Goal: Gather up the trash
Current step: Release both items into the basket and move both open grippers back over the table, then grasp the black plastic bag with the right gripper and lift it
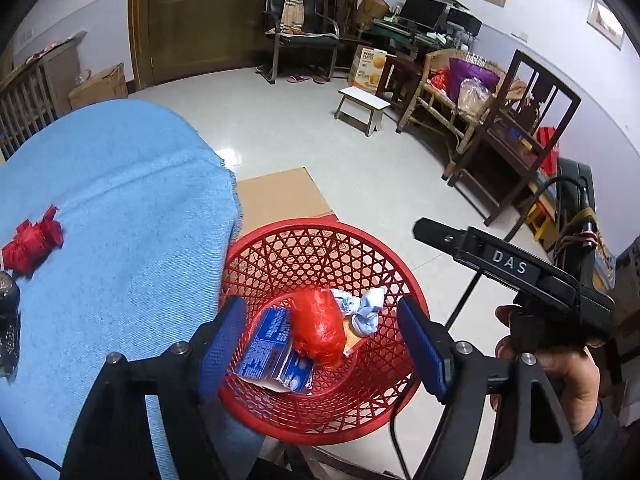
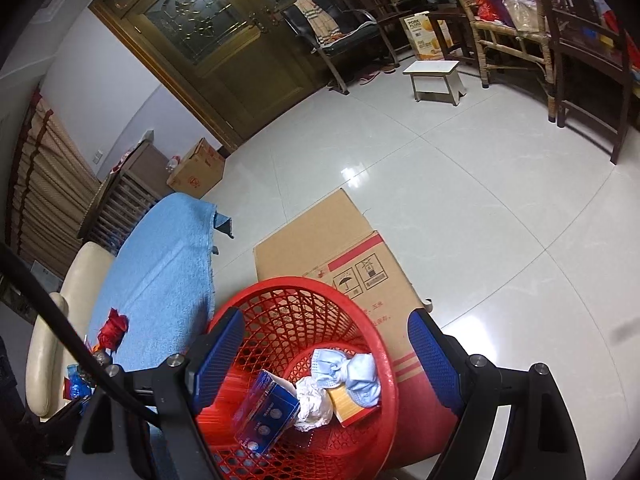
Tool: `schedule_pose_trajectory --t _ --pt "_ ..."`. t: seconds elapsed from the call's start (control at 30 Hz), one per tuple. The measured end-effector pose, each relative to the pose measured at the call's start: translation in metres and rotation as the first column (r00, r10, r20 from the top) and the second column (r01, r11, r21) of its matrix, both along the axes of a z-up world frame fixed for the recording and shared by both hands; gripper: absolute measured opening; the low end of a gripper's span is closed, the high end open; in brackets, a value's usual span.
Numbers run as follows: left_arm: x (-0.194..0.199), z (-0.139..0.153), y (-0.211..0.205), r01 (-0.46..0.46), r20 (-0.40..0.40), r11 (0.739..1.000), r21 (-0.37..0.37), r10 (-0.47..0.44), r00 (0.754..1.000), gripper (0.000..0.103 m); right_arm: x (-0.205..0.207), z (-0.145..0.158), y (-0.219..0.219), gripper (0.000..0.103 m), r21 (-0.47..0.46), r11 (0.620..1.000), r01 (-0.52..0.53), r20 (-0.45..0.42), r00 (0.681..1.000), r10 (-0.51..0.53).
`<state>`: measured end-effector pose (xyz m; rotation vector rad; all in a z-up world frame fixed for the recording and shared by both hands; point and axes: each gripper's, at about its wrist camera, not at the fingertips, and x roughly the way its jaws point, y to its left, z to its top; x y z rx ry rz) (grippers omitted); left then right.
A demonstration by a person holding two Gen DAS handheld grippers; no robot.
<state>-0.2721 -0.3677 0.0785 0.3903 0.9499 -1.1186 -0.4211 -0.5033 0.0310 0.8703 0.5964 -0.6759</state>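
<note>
Both the left gripper [image 1: 320, 344] and the right gripper [image 2: 322, 360] are gaping open, empty, over the round red lattice basket [image 1: 320, 240] holding a glossy blue carton [image 1: 268, 348]; crumpled red wrapper [image 1: 32, 244] is lying at nine o'clock.

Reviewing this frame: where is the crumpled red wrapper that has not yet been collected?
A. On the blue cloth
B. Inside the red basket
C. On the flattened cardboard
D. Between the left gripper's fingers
A: the crumpled red wrapper lies on the blue cloth, outside the red basket, and the left gripper stands open over the basket with nothing between its fingers.
</note>
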Motion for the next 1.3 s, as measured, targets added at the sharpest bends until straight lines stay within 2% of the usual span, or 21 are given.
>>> schedule_pose_trajectory --t 0.1,0.17,0.33,0.53,0.67,0.8,1.0,1.17,1.3 --pt "0.018 0.006 0.018 -0.058 -0.024 0.998 -0.03 0.057 0.998 0.078 -0.001 0.001 -0.001 0.086 -0.003 1.0 0.003 -0.007 1.0 -0.003" --pt "0.036 0.01 0.037 -0.13 -0.041 0.99 -0.053 0.128 0.991 0.078 0.0 0.001 0.0 0.086 -0.003 1.0 0.004 -0.007 1.0 -0.004" --pt "0.078 0.013 0.096 -0.305 -0.09 0.948 -0.096 0.297 0.951 0.078 0.014 0.006 0.012 0.086 -0.014 0.999 -0.035 -0.009 0.999 0.035" --pt "0.109 0.003 0.175 -0.486 -0.112 0.868 -0.102 0.475 0.873 0.078 0.047 0.017 0.037 0.086 -0.04 0.993 -0.113 -0.016 0.994 0.113" --pt "0.126 -0.01 0.228 -0.591 -0.144 0.802 -0.091 0.576 0.804 0.078 0.074 0.022 0.059 0.086 -0.059 0.982 -0.182 -0.031 0.983 0.18" --pt "0.136 -0.017 0.271 -0.66 -0.164 0.745 -0.094 0.642 0.749 0.078 0.102 0.028 0.085 0.086 -0.073 0.965 -0.252 -0.044 0.968 0.249" --pt "0.142 -0.02 0.311 -0.727 -0.165 0.68 -0.097 0.709 0.685 0.078 0.143 0.03 0.126 0.086 -0.082 0.929 -0.361 -0.075 0.932 0.356" --pt "0.146 -0.02 0.331 -0.761 -0.136 0.64 -0.106 0.749 0.649 0.078 0.173 0.033 0.155 0.086 -0.088 0.896 -0.436 -0.088 0.899 0.429" --pt "0.151 -0.026 0.339 -0.779 -0.152 0.619 -0.1 0.764 0.627 0.078 0.196 0.035 0.176 0.086 -0.092 0.866 -0.492 -0.095 0.87 0.484"
